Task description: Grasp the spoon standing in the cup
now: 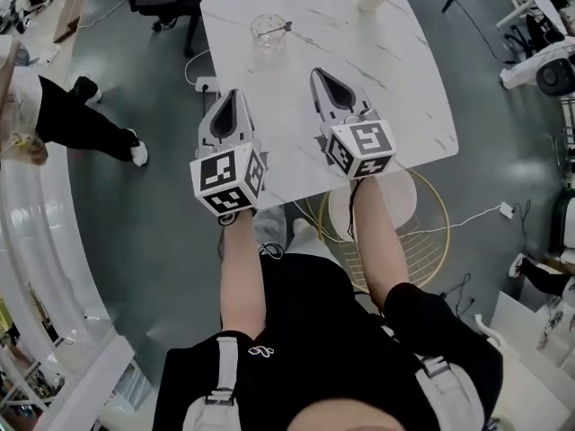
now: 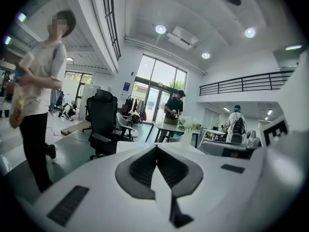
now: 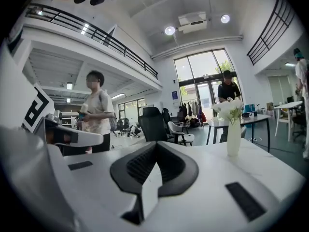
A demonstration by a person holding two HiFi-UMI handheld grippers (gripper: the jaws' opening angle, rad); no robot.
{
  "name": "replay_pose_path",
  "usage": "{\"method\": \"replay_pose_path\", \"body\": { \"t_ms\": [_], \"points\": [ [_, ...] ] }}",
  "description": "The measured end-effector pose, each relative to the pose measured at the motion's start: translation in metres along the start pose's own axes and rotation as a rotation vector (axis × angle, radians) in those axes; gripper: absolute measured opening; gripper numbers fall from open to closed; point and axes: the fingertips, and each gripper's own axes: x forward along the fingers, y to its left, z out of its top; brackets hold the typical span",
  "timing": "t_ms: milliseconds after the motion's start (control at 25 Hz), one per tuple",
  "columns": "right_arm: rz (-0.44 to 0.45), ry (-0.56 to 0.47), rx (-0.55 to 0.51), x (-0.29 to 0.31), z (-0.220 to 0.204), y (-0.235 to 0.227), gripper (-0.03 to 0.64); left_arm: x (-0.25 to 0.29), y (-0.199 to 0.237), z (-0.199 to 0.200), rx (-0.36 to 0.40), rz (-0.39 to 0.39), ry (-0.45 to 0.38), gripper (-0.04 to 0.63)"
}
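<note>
Head view: I see the clear glass cup [image 1: 267, 36] near the far left corner of the white marble bench [image 1: 404, 106], with the thin metal spoon [image 1: 283, 28] standing in it. The left gripper [image 1: 235, 97] and right gripper [image 1: 321, 75] are over the near edge, well apart from the cup.

Left gripper view: jaws clenched, empty.

Right gripper view: jaws clenched, empty. A white vase [image 3: 233, 138] stands ahead on the bench.

The left gripper [image 1: 235, 97] and the right gripper [image 1: 321, 75] point forward side by side, jaws closed on nothing, bare forearms [image 1: 241, 277] stretched out behind them.
</note>
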Motion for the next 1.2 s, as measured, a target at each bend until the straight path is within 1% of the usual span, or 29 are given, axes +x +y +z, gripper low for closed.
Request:
{"method": "replay_pose_path", "body": {
  "t_ms": [320, 480, 600, 840, 960, 1200],
  "points": [
    [0.001, 0.059, -0.036, 0.048, -0.013, -0.013, 0.006, 0.04, 0.008, -0.018, -0.019, -0.061, 0.057, 0.015],
    [-0.003, 0.08, -0.041, 0.075, -0.023, -0.02, 0.006, 0.059, 0.018, -0.029, -0.031, -0.078, 0.085, 0.015],
    [-0.019, 0.089, -0.026, 0.092, -0.031, -0.03, 0.006, 0.071, 0.027, -0.036, -0.04, -0.079, 0.104, 0.015],
    [-0.054, 0.106, 0.038, 0.129, -0.048, -0.051, 0.008, 0.092, 0.047, -0.04, -0.058, -0.072, 0.126, 0.015],
    [-0.059, 0.127, 0.063, 0.146, -0.059, -0.061, 0.083, 0.1, 0.052, -0.044, -0.062, -0.077, 0.135, 0.015],
    [-0.11, 0.181, 0.129, 0.171, -0.088, -0.08, 0.153, 0.109, 0.072, -0.04, -0.068, -0.059, 0.141, 0.015]
  ]
}}
